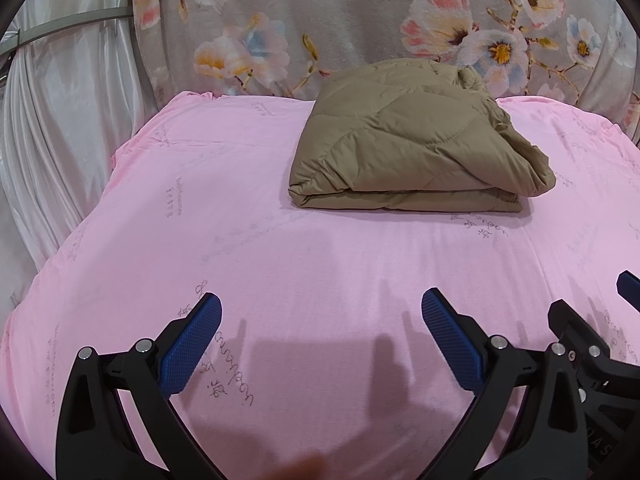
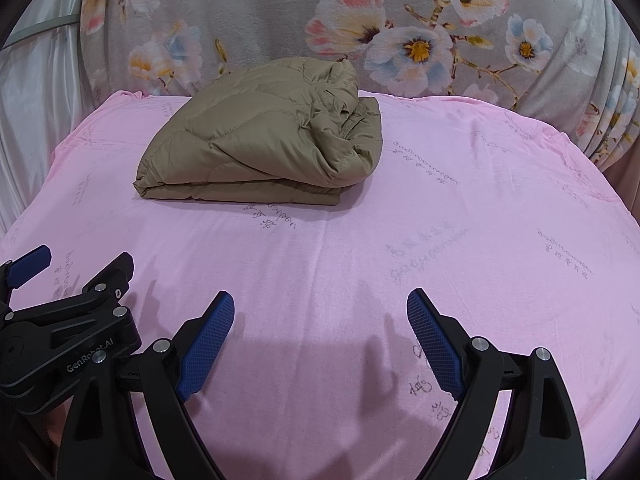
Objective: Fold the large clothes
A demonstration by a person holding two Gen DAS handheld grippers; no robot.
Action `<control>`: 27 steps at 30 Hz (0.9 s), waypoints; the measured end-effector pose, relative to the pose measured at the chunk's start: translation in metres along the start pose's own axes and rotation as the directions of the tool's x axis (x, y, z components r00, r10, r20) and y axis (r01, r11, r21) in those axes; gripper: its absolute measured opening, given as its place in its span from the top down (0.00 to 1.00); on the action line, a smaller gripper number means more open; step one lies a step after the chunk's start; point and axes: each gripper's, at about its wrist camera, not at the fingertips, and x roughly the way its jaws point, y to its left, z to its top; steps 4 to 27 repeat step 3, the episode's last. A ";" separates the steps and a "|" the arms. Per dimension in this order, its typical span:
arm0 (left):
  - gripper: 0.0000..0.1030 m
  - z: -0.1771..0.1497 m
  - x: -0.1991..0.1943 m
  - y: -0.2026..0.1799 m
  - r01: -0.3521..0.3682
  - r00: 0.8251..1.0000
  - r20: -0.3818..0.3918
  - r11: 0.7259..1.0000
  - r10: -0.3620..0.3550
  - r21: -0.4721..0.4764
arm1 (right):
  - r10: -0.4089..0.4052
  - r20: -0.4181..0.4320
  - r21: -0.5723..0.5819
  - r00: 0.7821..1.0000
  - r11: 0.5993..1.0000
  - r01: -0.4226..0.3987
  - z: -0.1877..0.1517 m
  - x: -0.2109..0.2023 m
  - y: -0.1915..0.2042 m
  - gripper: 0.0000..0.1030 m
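While hovering over the pink sheet (image 1: pixel 280 240), left gripper (image 1: pixel 320 308) spread wide, nothing between the blue pads — khaki quilted jacket (image 1: pixel 416 144) folded, well ahead near the floral blanket (image 1: pixel 360 20). Far edge of the fold hidden. Right gripper (image 1: pixel 628 284) cut off at the frame edge.

From the right wrist: right gripper (image 2: pixel 320 312) likewise agape, empty; jacket (image 2: pixel 260 132) ahead-left — printed script on the sheet (image 2: pixel 440 220) illegible.
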 end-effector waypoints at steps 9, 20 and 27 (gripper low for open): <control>0.05 0.001 -0.001 0.001 0.000 1.000 0.002 1.000 0.000 -0.001 | -0.001 0.002 -0.003 1.000 1.000 0.001 0.001 0.000 0.001 0.17; 0.05 0.001 -0.001 0.001 0.000 1.000 0.002 1.000 0.000 -0.001 | -0.001 0.002 -0.003 1.000 1.000 0.001 0.001 0.000 0.001 0.17; 0.05 0.001 -0.001 0.001 0.000 1.000 0.002 1.000 0.000 -0.001 | -0.001 0.002 -0.003 1.000 1.000 0.001 0.001 0.000 0.001 0.17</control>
